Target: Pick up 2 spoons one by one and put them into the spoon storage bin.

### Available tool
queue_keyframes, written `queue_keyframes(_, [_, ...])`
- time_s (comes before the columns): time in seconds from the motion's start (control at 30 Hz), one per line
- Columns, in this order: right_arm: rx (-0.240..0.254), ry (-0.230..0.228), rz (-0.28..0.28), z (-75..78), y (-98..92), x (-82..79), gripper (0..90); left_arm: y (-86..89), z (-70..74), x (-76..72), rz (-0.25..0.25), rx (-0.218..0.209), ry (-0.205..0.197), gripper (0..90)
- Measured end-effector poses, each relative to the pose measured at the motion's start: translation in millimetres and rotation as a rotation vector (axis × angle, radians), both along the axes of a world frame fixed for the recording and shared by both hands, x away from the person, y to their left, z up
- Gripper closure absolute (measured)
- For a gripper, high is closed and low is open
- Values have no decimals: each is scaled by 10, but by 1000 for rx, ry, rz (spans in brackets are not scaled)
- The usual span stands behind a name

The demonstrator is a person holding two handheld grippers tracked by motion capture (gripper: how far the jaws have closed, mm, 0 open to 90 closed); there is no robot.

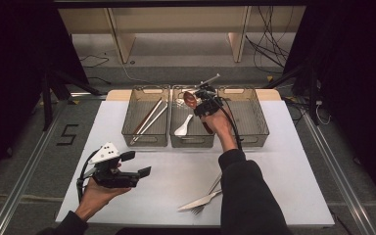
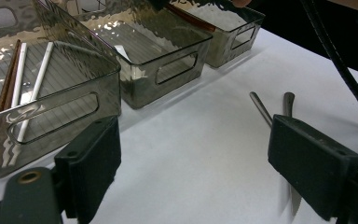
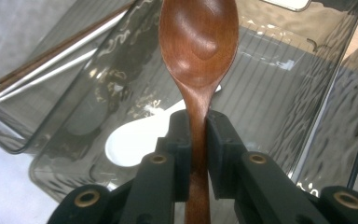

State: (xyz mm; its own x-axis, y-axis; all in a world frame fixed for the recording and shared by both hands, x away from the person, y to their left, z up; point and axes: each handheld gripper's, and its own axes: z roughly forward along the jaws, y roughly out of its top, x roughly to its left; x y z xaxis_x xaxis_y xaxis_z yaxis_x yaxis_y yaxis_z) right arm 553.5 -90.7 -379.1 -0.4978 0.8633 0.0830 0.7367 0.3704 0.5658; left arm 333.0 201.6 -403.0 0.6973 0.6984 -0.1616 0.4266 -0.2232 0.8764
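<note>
A brown wooden spoon (image 3: 198,42) is clamped by its handle between the pads of the right tool (image 3: 198,140) and held above the middle smoked-plastic bin (image 1: 192,142), where a white ceramic spoon (image 1: 183,126) already lies. The sorting step appears to be the drop: next, the spoon should be lowered into that bin and released. The left tool (image 1: 136,163) is held open and empty over the white table (image 1: 176,176). A "5" (image 1: 67,134) is marked on the floor.

The right gripper (image 1: 199,99) holds a wooden spoon (image 1: 190,99) over the middle bin (image 1: 192,140).
</note>
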Motion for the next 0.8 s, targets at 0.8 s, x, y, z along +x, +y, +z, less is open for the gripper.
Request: queue_keyframes(0.8, [98, -66, 191, 281, -326, -516, 409, -16, -19, -3, 1, 10, 9, 164])
